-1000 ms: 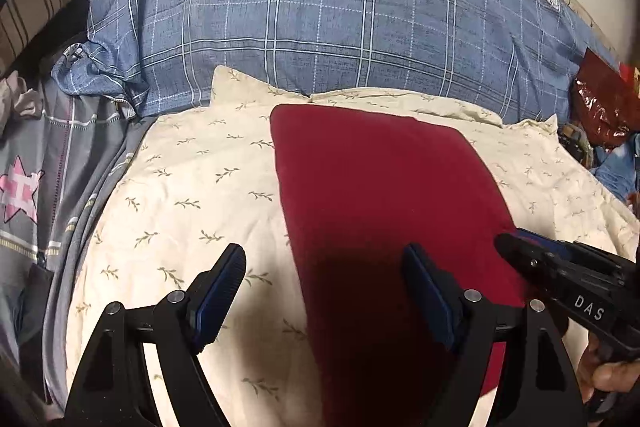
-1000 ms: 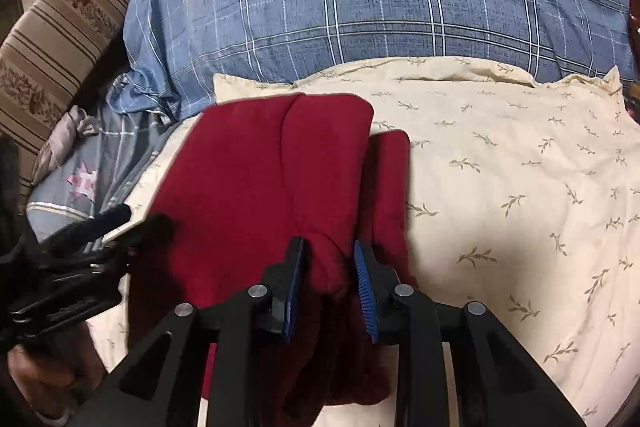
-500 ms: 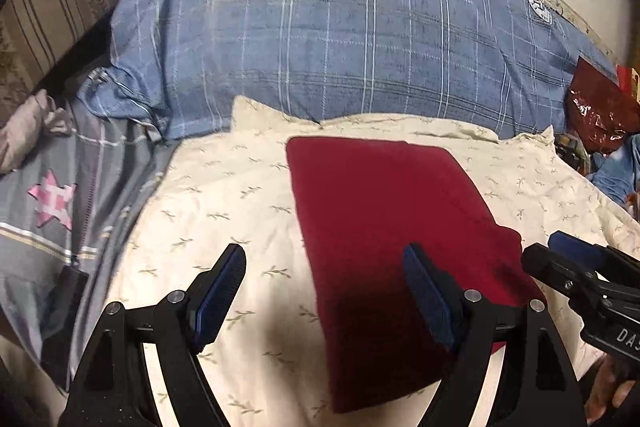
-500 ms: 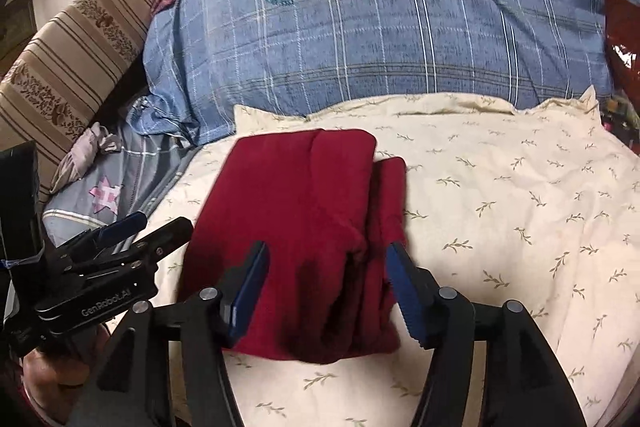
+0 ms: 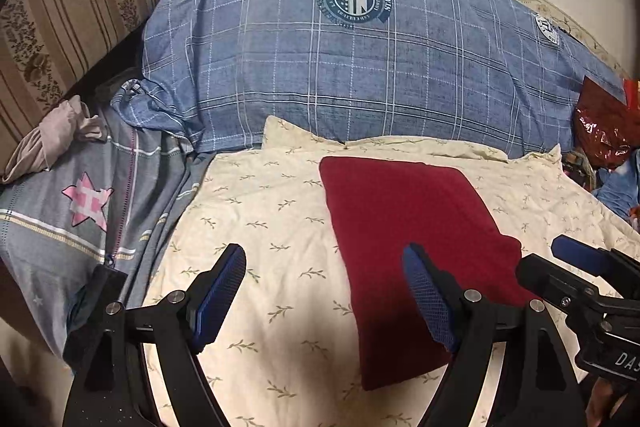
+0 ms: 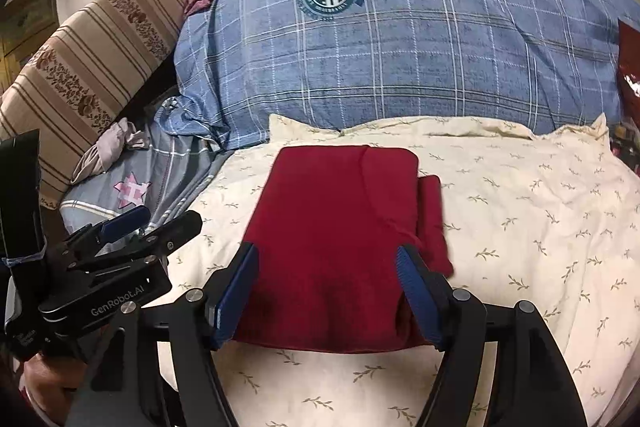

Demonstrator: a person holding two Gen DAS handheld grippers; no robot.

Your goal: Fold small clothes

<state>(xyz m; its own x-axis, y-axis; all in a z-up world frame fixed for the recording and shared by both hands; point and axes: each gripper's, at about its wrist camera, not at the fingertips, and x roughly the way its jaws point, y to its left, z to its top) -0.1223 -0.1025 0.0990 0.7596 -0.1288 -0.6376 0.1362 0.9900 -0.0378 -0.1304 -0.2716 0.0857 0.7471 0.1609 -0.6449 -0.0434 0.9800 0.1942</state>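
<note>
The red garment (image 6: pixel 336 235) lies folded into a flat oblong on the cream leaf-print cover (image 6: pixel 520 227), just ahead of and below the right gripper (image 6: pixel 327 291). A narrower folded layer shows past its right fingertip, probably a sleeve or side panel turned under, though the blur there makes that hard to settle. That gripper's jaws are opening; the cloth lies below the gap between them, and neither pad presses on it, so it has hold of nothing.

The left gripper (image 5: pixel 324 295) stands wide apart and empty, with its right finger over the garment's left edge and its left finger over bare cover. Both tools sit clear of the cloth, which fits a fold just laid down and left to settle flat.

Beyond the fingertips rises the blue plaid quilt (image 5: pixel 360 67). Off to the left tool's left lie the grey star-print sheet (image 5: pixel 80 211) and the striped cushion (image 5: pixel 72 11).
</note>
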